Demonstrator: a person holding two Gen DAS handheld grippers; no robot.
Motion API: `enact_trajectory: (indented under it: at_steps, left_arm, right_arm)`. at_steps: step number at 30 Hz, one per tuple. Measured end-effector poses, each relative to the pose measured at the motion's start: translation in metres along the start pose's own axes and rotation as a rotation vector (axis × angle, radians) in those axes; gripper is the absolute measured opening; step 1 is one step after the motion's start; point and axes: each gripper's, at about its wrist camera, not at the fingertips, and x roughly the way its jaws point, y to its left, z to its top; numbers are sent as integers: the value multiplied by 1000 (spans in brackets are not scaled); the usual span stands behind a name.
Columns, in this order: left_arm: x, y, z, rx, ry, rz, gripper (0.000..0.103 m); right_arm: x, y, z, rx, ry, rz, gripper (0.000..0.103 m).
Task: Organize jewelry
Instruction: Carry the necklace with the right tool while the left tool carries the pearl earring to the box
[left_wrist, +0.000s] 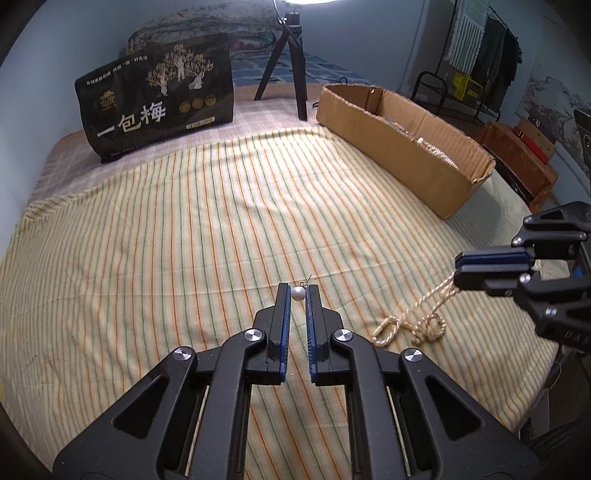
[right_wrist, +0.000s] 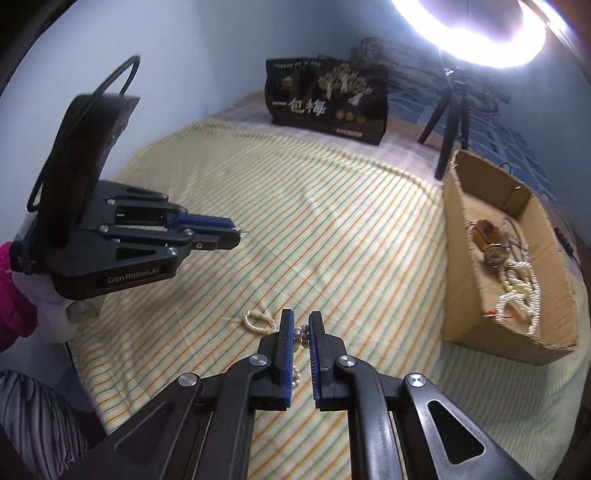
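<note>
A small white pearl earring (left_wrist: 297, 293) with a thin wire hook sits pinched between the tips of my left gripper (left_wrist: 297, 289), which is shut on it above the striped cloth. To the right, my right gripper (left_wrist: 458, 268) is shut on a cream beaded necklace (left_wrist: 410, 325) whose lower loops still lie on the cloth. In the right wrist view the beads run between the blue pads of my right gripper (right_wrist: 301, 322), and one loop of the necklace (right_wrist: 258, 320) rests on the cloth just left. My left gripper (right_wrist: 236, 235) hovers at the left with the earring's wire poking out.
An open cardboard box (right_wrist: 465, 258) holding several pieces of jewelry (right_wrist: 517, 291) stands at the right; its outer wall (left_wrist: 388, 147) also shows. A black printed bag (left_wrist: 159, 103) and a tripod (left_wrist: 299, 74) with a ring light stand at the back. A hand in a white glove (right_wrist: 51, 314) holds the left gripper.
</note>
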Motion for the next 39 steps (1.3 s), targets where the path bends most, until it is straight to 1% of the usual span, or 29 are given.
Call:
enact_trajectory:
  at_steps: [7,18,22,31,35,39]
  left_arm:
    - [-14,-4,4,5,-20,-1,6]
    - [-34,-18,23,19,-69,-13,6]
    - [-39,-27,37,36,-92,-22,6]
    - [-43,-49,75,79,-140,-48,6]
    - [-41,-57,93,90,-157,-60,6]
    - [-36,-66,109,96,-171,-74,6]
  right_arm:
    - [-31,-9,4,14,-34,-15,5]
    - [-84,-27,28,7,-93,-65,5]
    - [-104,-40,39,13,-118,-83,5]
    - [-145,-73,70,27,-201,-148,5]
    - [-149,-92,86,40,-222,-177,5]
    - [-142,-114,103,57,-229,-213,5]
